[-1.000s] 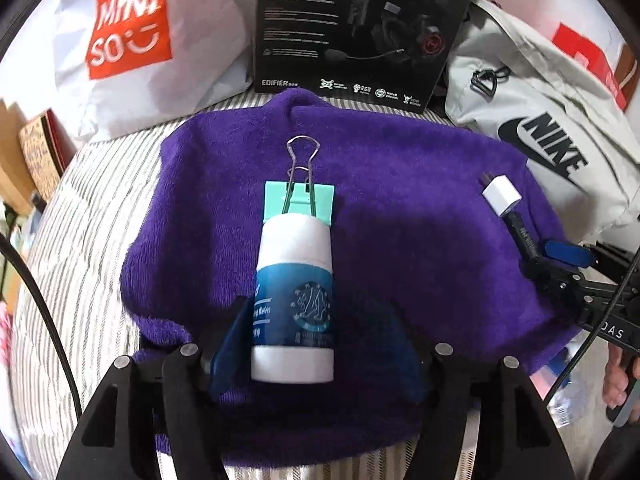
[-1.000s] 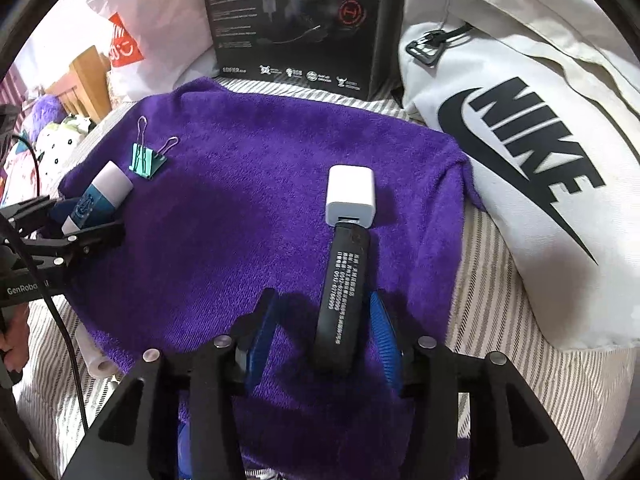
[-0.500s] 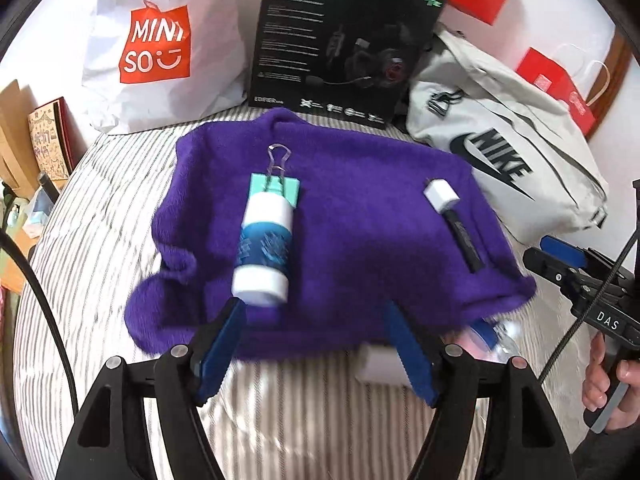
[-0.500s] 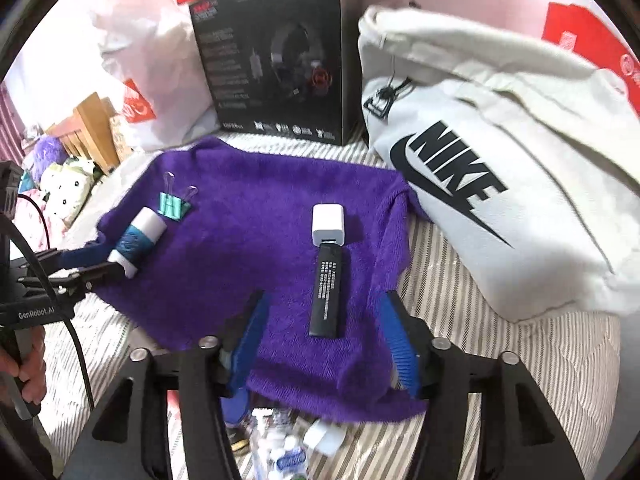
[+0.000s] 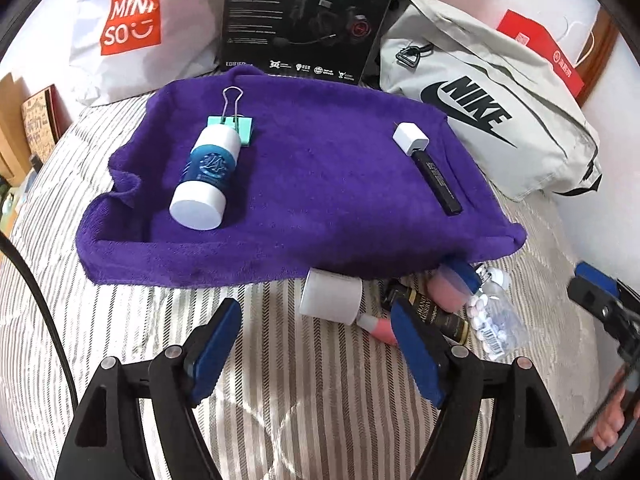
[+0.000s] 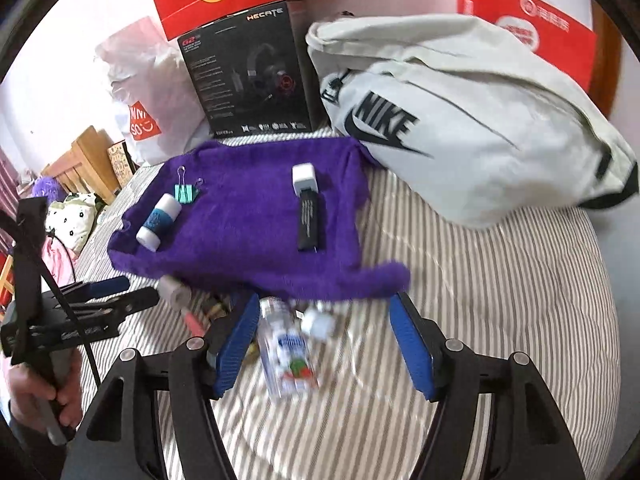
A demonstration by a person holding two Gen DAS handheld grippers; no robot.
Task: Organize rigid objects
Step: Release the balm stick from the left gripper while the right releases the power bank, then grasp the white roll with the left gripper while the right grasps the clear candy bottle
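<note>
**A:** ok quick check, what are your grippers doing right now?

**B:** Your left gripper (image 5: 312, 344) has its jaws opening with nothing between the blue pads, it's just over bare striped bedding (image 5: 132, 312). Your right gripper (image 6: 324, 344) is opening too. The clear pill bottle (image 6: 286, 354) sits in the gap between its fingers, but the pads aren't touching it, so you're holding nothing on either side.

**A:** and the stuff you're sorting?

**B:** Just past your left fingertips there's a little pile at the front edge of the purple towel (image 5: 320, 184): a white-capped tube (image 5: 332, 296), a dark tube with gold lettering (image 5: 432, 312), something pink (image 5: 450, 292) partly tucked under the towel edge, and that pill bottle lying on its side. On the towel itself, your blue-and-white bottle (image 5: 208, 172) lies on its side on the left, its far end touching the teal binder clip (image 5: 232, 126). Over on the right the white charger plug (image 5: 410, 138) sits end to end with the black stick (image 5: 438, 182).

**A:** background?

**B:** Behind the towel: a Miniso bag (image 5: 132, 24), a black headset box (image 5: 308, 16), and a grey Nike bag (image 5: 492, 116) off to the right.
</note>
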